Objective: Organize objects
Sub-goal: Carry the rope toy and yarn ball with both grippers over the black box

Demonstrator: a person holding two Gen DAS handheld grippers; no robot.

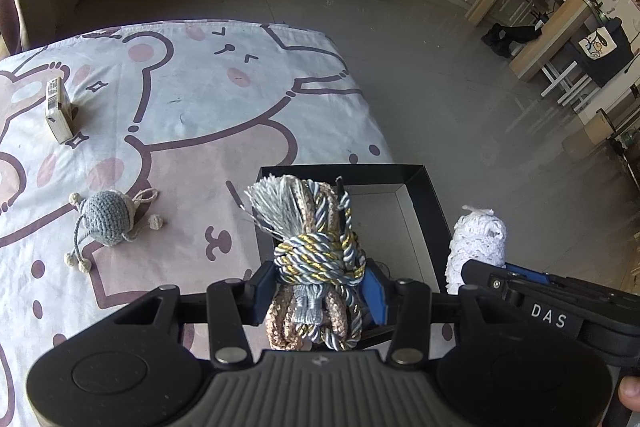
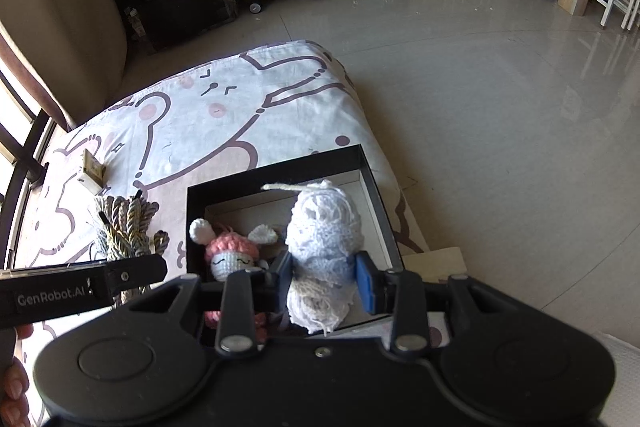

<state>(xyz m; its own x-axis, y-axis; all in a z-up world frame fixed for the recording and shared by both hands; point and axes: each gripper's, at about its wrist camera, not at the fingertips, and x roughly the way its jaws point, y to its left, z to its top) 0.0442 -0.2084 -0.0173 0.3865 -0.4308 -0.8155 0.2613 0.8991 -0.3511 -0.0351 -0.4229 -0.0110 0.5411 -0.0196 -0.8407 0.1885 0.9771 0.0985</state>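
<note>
A bundle of twisted cord [image 1: 316, 251] with a pale tassel was pinched between the fingers of the left gripper [image 1: 320, 283]. It was held up near the left wall of the black box [image 1: 424, 195]. A ball of white lace [image 2: 324, 239] was pinched between the fingers of the right gripper [image 2: 326, 279], above the inside of the box. A small pink doll [image 2: 232, 255] was already lying in the box. On the desk [image 1: 192, 99] a grey knitted toy [image 1: 108, 223] and a small carton [image 1: 58, 111] were left outside.

The step in hand looked like dropping both soft things into the box. To do it well, each thing should be carried over the open floor of the box, not over the rim. It should be lowered close to the bottom before the fingers are spread. The lace should be put beside the doll, not on it. The loose cord ends could catch on the wall, so a slow drop would be best.
</note>
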